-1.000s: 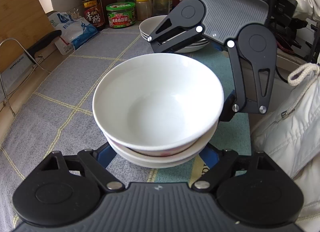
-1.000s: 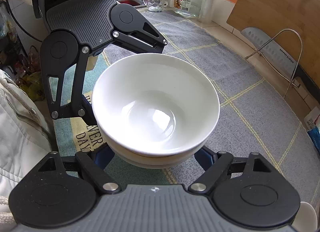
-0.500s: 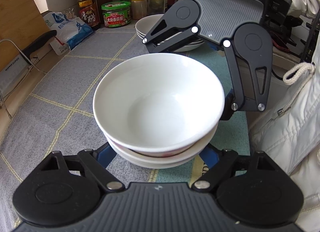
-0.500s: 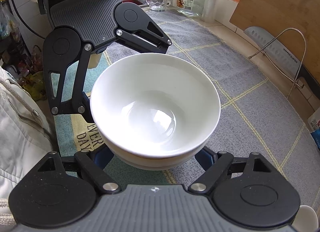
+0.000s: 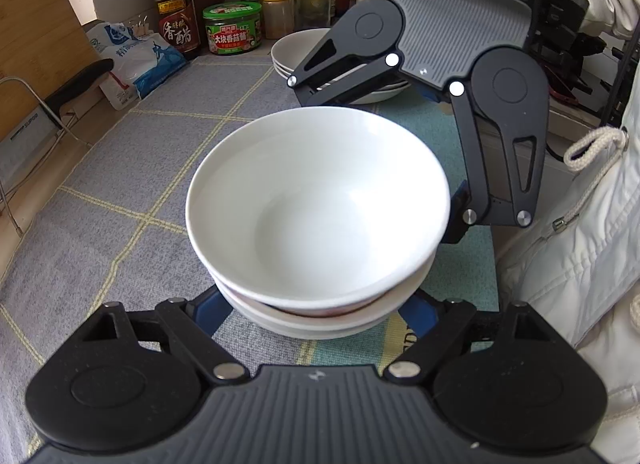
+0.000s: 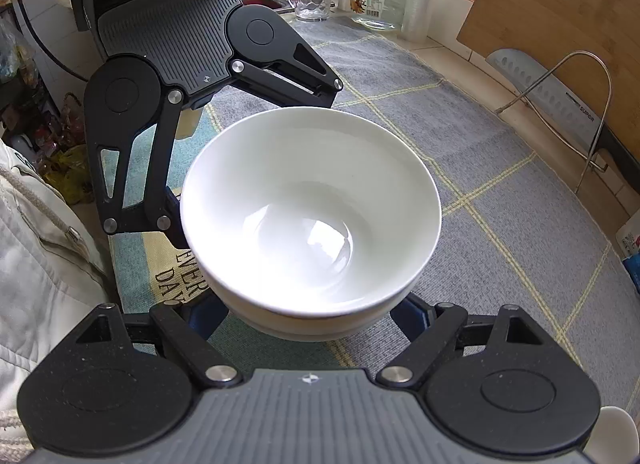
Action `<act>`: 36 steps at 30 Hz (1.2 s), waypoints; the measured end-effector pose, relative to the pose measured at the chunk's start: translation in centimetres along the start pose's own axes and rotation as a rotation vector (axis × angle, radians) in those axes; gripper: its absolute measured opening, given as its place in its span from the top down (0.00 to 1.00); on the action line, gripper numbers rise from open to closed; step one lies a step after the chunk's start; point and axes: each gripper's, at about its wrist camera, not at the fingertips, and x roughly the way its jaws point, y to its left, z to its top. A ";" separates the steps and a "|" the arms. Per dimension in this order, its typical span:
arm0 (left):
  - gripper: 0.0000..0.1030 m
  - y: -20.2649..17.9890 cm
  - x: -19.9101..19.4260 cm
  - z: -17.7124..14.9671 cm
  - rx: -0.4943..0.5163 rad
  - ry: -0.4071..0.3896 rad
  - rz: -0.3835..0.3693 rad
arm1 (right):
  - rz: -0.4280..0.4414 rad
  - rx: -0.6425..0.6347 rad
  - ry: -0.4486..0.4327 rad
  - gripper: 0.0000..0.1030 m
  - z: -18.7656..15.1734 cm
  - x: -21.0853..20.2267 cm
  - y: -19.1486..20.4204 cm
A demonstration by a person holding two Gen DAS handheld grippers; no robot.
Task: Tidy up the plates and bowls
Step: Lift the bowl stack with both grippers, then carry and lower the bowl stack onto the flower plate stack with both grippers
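Two claws face each other across one stack of bowls. My left claw has its jaws spread wide, and its blue fingers run in under the rim on either side of the lowest bowl. My right claw comes in from the opposite side in the same way, jaws wide, with its fingers flanking the base of the stack. The overhanging rims hide the pads, so I cannot tell whether either claw is pinching the stack or only straddling it.

The bowls are white and nested, and the top one is empty. They sit between both pairs of fingers, over the grey checked mat that covers the counter. Behind the right claw, in the left view, a stack of plates stands on the mat, well apart from the bowls. A dark bottle and a green-lidded jar stand beyond them. A person's white jacket fills the near edge.
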 end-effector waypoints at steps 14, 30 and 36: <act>0.15 -1.1 -0.8 0.2 -0.035 0.007 0.010 | 0.027 -0.015 -0.002 0.13 -0.1 -1.5 0.7; 0.15 -2.7 1.0 4.7 0.003 -0.034 0.038 | -0.025 -0.028 -0.015 0.13 -2.9 -7.0 -1.2; 0.15 -2.7 2.9 7.8 0.047 -0.071 0.045 | -0.078 -0.026 -0.019 0.13 -5.2 -10.0 -3.2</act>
